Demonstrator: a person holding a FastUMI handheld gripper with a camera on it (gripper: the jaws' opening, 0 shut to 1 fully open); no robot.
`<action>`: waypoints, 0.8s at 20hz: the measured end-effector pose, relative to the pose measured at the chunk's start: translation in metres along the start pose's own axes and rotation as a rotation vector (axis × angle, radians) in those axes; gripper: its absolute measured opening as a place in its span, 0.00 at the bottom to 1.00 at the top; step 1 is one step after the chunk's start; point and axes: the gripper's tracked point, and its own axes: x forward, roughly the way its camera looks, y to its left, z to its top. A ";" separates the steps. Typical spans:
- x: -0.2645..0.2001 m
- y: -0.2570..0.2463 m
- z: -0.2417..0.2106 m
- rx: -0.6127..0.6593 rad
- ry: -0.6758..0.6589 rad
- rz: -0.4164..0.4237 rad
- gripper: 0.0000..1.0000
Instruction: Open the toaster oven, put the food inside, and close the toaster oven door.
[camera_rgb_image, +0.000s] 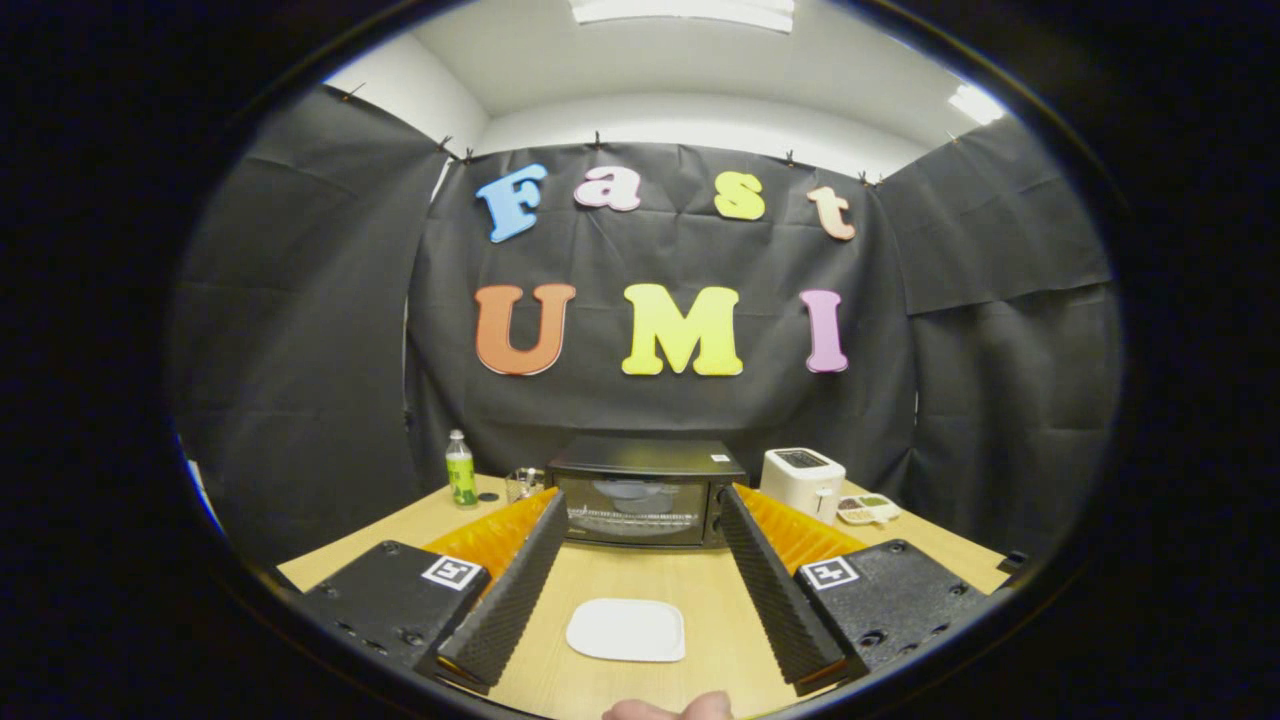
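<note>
While the toaster oven (645, 492) stands shut at the table's (700, 580) far side, the gripper (635, 535) hovers wide open, empty; a bare white plate (626, 630) lies near, between its fingers. Early or finished, I cannot tell.

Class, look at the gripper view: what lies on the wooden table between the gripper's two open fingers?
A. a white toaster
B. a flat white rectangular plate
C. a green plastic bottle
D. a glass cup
B: the flat white rectangular plate lies on the wooden table between the open gripper fingers, nearer than the closed black toaster oven.

Black toaster oven (645, 492), glass door shut, upright at the table's far end, beyond a white plate (627, 630).
</note>
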 end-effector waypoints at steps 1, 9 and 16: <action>0.000 0.005 -0.001 -0.006 -0.006 0.002 1.00; -0.002 0.024 -0.009 -0.030 -0.044 0.016 1.00; 0.002 0.030 -0.019 -0.037 -0.052 0.016 1.00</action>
